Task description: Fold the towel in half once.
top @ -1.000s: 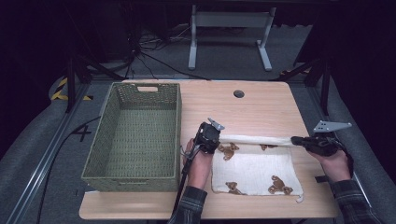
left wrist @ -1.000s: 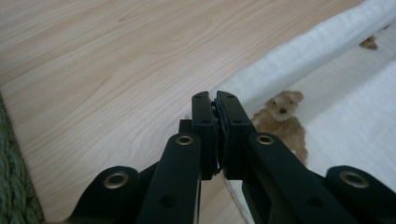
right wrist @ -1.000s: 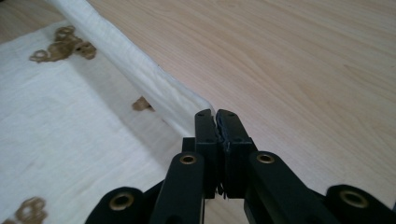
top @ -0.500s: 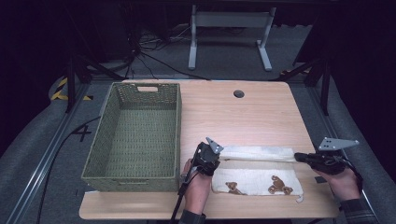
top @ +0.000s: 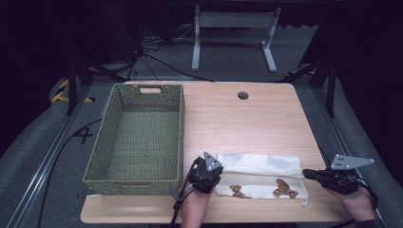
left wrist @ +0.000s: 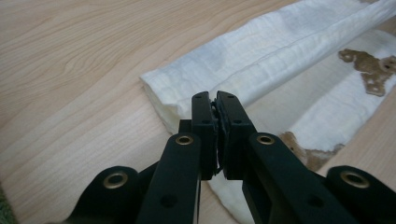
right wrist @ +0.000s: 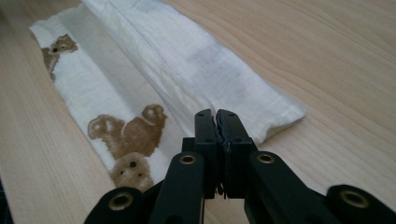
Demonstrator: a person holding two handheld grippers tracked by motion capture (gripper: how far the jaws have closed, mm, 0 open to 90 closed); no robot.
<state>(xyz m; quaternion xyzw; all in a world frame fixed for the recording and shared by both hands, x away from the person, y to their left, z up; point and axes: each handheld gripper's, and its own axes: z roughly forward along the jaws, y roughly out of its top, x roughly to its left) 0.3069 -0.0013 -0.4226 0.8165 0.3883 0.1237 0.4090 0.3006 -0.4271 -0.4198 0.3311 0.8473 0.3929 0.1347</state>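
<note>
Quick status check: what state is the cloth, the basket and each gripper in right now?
cloth: partly folded, far edge drawn over toward the person, bear print showing along the near strip.
basket: upright, nothing inside, left of the cloth.
left gripper: shut on the cloth's left end.
right gripper: shut on the cloth's right end.

Table (top: 266, 118): light wood top, round grommet hole (top: 243, 95) near the far edge, about 12 o'clock from table centre. Woven green basket (top: 138, 137) on the left half, at 9 o'clock from centre; rectangular, long axis running near to far, handle slot in the far wall. Behind the table, at 12 o'clock, a white metal stand (top: 233, 35) on grey carpet. Yellow-black hazard tape (top: 62, 90) at 10 o'clock on the floor.
</note>
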